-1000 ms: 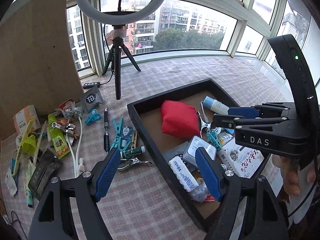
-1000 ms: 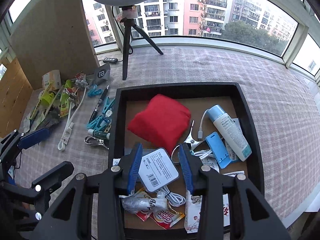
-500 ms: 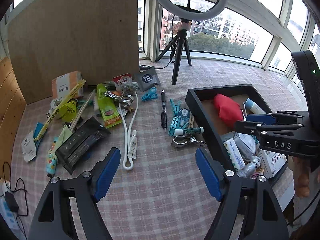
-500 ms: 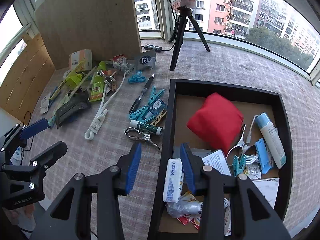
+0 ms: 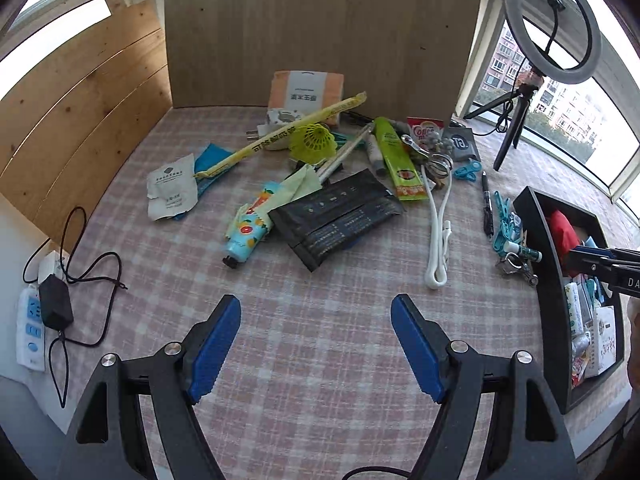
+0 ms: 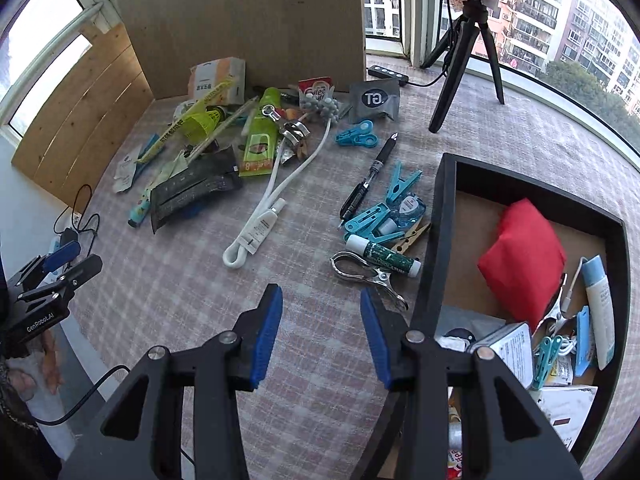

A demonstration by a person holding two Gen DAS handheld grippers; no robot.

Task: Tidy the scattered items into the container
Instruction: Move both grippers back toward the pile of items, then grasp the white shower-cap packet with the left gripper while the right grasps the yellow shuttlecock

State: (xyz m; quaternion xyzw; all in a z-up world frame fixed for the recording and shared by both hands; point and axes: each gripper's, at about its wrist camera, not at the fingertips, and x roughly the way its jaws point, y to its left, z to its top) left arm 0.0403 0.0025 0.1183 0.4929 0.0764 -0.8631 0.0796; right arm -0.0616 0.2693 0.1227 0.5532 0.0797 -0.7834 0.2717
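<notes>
Clutter lies left of the black tray [image 6: 430, 240]; nearest it, the metal clamp [image 6: 366, 274] looks stiff, slippery—pinch its handles. Left gripper [image 5: 316, 344] and right gripper [image 6: 320, 334] both gape, empty.

I see a pink checked cloth [image 5: 320, 320] covering the surface; black tray [image 6: 436, 216] sits at its right edge; metal clamp [image 6: 366, 272], green-capped tube [image 6: 382, 254] & blue pegs [image 6: 374, 222] lie just beside tray's left wall; black pen [image 6: 370, 176] & white cable [image 6: 256, 228] nearer the middle; black pouch [image 5: 336, 216] & fruit-print tube [image 5: 248, 232] left of centre; ring-light tripod [image 6: 466, 52] at far edge; power strip [image 5: 30, 328] off the left edge.
</notes>
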